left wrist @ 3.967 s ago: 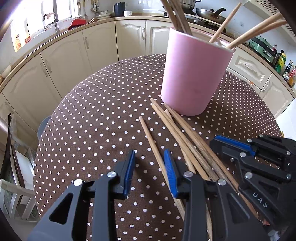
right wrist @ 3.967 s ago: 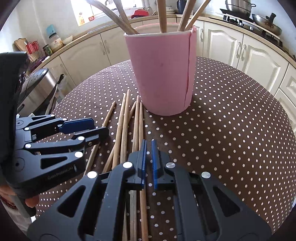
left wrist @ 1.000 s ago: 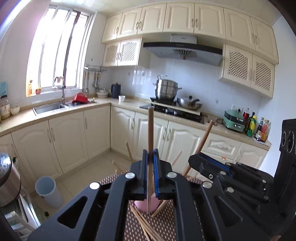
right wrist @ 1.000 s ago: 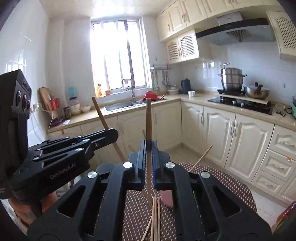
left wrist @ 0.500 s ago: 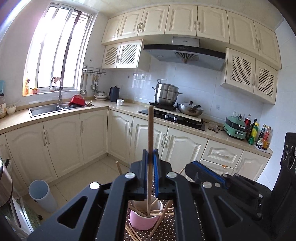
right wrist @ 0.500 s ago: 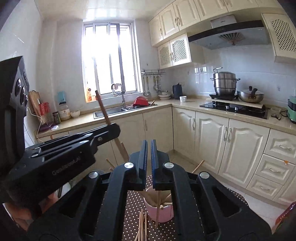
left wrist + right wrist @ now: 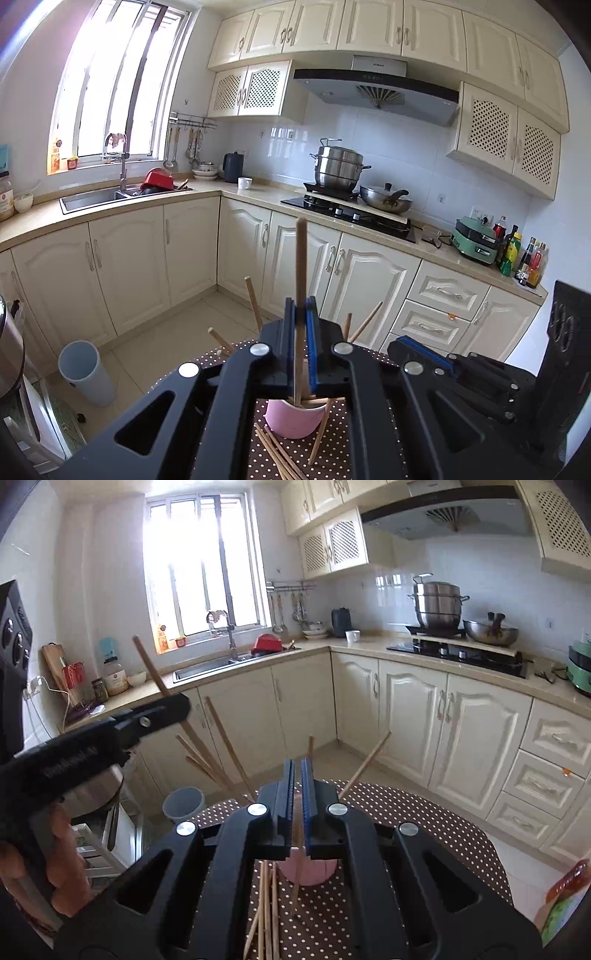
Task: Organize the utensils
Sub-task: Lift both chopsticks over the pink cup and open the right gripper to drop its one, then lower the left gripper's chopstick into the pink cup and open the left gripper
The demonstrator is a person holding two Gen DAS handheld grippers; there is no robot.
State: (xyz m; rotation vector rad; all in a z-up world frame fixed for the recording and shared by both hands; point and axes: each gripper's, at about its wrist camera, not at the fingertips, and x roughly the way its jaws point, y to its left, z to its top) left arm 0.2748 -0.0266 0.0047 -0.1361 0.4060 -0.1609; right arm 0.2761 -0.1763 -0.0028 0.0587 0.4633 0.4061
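Observation:
A pink cup (image 7: 294,419) stands on the brown polka-dot table (image 7: 332,461) with several wooden chopsticks leaning in it. My left gripper (image 7: 302,306) is shut on one upright chopstick (image 7: 301,258) whose lower end reaches into the cup. My right gripper (image 7: 294,771) hangs above the cup (image 7: 308,873), its jaws nearly together with nothing between them. Several loose chopsticks (image 7: 266,915) lie on the table beside the cup, and one (image 7: 320,432) leans against its outside. The left gripper (image 7: 110,731) also shows in the right wrist view.
Cream kitchen cabinets (image 7: 177,258) run behind the table, with a sink (image 7: 92,197) and a stove with pots (image 7: 343,181). A pale bin (image 7: 85,373) stands on the floor to the left. A metal appliance (image 7: 96,790) sits at the left.
The right gripper let its chopstick go into the cup. The left gripper came down and forward with its chopstick, whose tip is now inside the cup.

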